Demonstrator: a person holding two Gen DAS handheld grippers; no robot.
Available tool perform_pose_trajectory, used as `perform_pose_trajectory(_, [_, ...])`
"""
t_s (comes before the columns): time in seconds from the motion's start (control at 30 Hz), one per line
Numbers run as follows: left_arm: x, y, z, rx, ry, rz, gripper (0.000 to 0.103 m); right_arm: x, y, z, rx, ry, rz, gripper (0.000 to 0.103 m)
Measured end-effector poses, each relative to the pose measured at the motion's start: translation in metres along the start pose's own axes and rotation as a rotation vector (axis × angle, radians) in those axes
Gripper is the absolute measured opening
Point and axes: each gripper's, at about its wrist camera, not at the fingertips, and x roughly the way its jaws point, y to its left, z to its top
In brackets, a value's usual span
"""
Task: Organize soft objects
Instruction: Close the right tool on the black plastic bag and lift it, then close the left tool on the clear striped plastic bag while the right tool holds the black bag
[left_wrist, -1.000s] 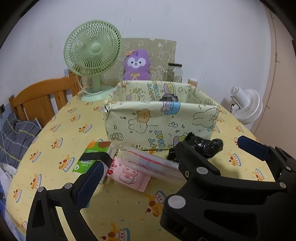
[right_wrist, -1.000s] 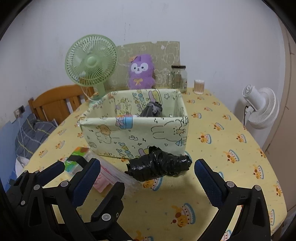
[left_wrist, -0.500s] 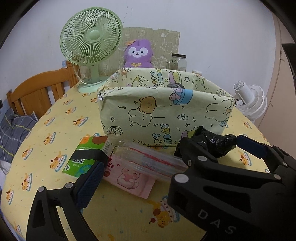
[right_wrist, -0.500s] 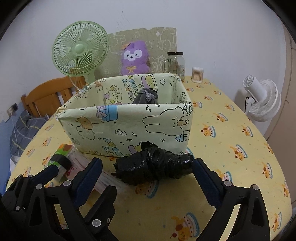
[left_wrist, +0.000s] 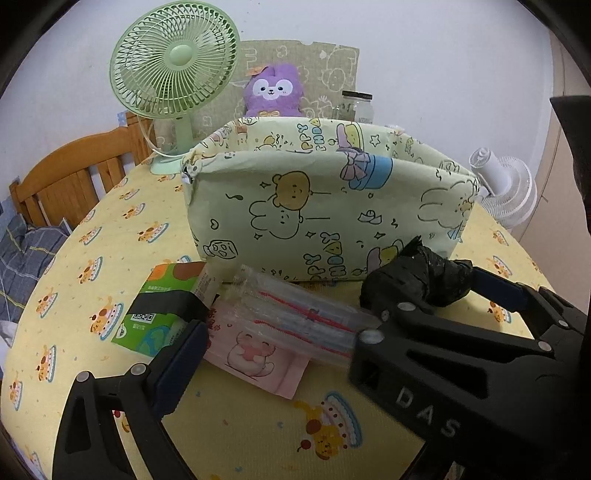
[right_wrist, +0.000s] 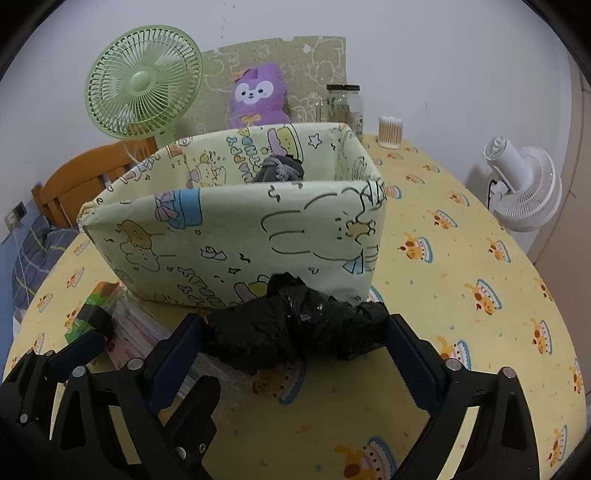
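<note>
Both fingers (right_wrist: 410, 354) flanking black bag bundle (right_wrist: 291, 325), closing

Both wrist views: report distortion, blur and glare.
Left wrist view: fisheye bends the table edge, dark vignette in the corners, sharp overall, glare on the clear plastic pack. Right wrist view: same bending and vignette, no blur, small highlights on the black plastic bundle.

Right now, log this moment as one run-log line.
right gripper: closing around black plastic bundle | left gripper: open over clear pouch | fabric bin: behind
</note>
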Motion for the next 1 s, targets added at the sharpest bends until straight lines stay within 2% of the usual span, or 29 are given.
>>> perform_pose_trajectory(0.03, [0.000,-0.002,0.000,0.008,0.001,0.003,0.099,0.001,-0.002,-0.001,0.010,0.008,0.004,0.085])
perform_pose_trajectory(0.1, [-0.001,-0.006,-0.001,0.020,0.003,0.005,0.098,0.000,-0.004,-0.004,0.024,0.012,0.012,0.071])
perform_pose_trajectory(0.13, [0.000,-0.007,-0.002,0.021,0.010,0.002,0.098,-0.001,-0.005,-0.005,0.028,0.015,0.021,0.070])
perform_pose_trajectory(0.2, [-0.001,-0.011,-0.003,0.028,0.007,0.006,0.098,-0.003,-0.006,-0.006,0.031,0.017,0.030,0.057])
perform_pose_trajectory(0.3, [-0.003,-0.014,-0.003,0.036,0.001,0.002,0.098,-0.009,-0.008,-0.009,0.038,0.010,0.047,0.049])
perform_pose_trajectory(0.47, [-0.009,-0.020,-0.004,0.043,-0.019,-0.010,0.098,-0.021,-0.014,-0.012,0.056,-0.010,0.062,0.043])
perform_pose_trajectory(0.9, [-0.002,-0.029,0.004,0.050,-0.031,-0.048,0.098,-0.040,-0.031,-0.012,0.108,-0.058,0.027,0.043])
perform_pose_trajectory(1.0, [0.002,-0.034,0.007,0.061,-0.036,-0.044,0.090,-0.038,-0.036,-0.010,0.116,-0.055,0.020,0.043])
